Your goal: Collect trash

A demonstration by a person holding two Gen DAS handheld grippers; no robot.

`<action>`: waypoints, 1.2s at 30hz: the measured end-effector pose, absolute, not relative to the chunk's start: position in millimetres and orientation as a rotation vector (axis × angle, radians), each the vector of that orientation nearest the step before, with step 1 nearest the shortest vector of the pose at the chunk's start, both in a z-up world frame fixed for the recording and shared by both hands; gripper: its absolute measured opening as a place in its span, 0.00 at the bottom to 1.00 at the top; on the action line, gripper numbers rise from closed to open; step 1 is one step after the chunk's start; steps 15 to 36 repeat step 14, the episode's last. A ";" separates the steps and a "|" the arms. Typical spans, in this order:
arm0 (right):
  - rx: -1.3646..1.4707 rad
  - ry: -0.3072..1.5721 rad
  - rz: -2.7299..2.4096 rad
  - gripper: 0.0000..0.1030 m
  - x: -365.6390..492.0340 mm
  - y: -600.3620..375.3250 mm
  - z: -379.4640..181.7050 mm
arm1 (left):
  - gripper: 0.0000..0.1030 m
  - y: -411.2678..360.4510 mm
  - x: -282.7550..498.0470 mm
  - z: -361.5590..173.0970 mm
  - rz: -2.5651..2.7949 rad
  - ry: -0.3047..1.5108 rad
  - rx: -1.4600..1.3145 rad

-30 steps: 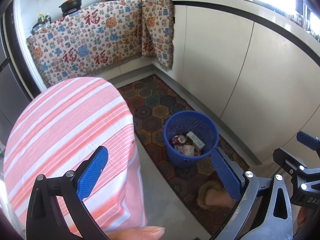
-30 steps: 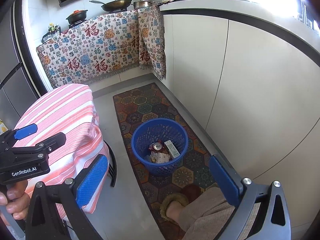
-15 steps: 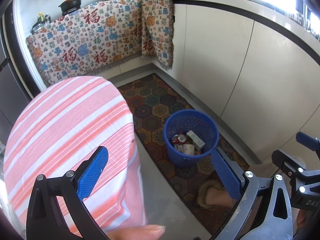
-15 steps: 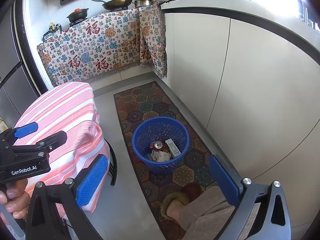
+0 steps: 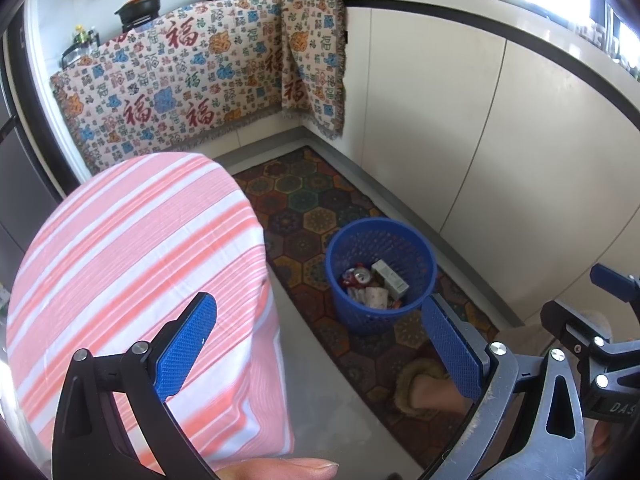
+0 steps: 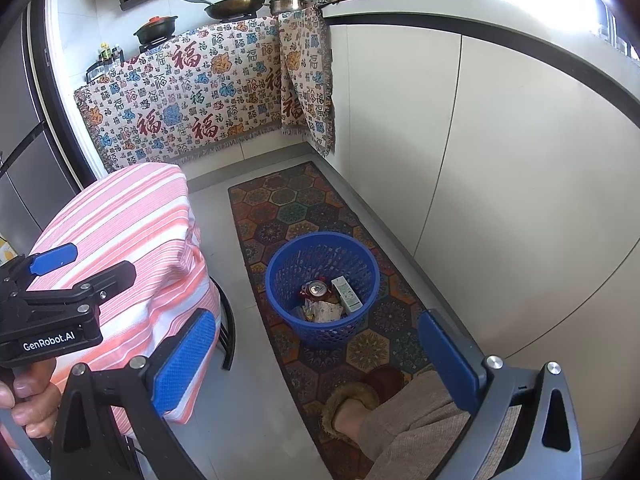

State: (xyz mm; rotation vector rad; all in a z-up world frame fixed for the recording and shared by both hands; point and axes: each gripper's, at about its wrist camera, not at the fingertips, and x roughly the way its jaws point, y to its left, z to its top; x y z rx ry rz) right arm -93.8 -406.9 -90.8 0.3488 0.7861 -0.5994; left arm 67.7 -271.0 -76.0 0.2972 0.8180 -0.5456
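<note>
A blue mesh waste basket [image 5: 362, 318] stands on the patterned rug; it also shows in the right wrist view [image 6: 280, 276]. Inside lie a red drink can [image 5: 358, 278] [image 6: 317, 289], a white carton [image 5: 390, 280] [image 6: 346, 299] and crumpled wrappers [image 6: 322, 312]. My left gripper [image 5: 320, 336] is open and empty, held above the floor between the covered table and the basket. My right gripper [image 6: 316, 344] is open and empty, above and just in front of the basket. The left gripper's body shows at the right wrist view's left edge [image 6: 52, 300].
A round table under a pink striped cloth [image 5: 132, 272] [image 6: 120, 240] stands left of the basket. White cabinets [image 6: 500, 180] run along the right. A patterned cloth [image 5: 192, 92] hangs over the far counter with pans. My slippered foot [image 6: 352, 408] rests on the rug [image 6: 288, 208].
Both views have shifted very slightly; the basket sits a little lower in the right wrist view. Both grippers stay open and empty.
</note>
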 end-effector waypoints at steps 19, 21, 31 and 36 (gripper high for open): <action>0.351 0.788 -0.604 1.00 -92.8 -405.8 -92.7 | 0.98 -267.9 64.3 -76.7 -0.552 0.808 0.292; 0.351 0.788 -0.604 1.00 -92.8 -405.8 -92.7 | 0.98 -267.9 64.3 -76.7 -0.552 0.808 0.292; 0.351 0.788 -0.604 1.00 -92.8 -405.8 -92.7 | 0.98 -267.9 64.3 -76.7 -0.552 0.808 0.292; 0.351 0.788 -0.604 1.00 -92.8 -405.8 -92.7 | 0.98 -267.9 64.3 -76.7 -0.552 0.808 0.292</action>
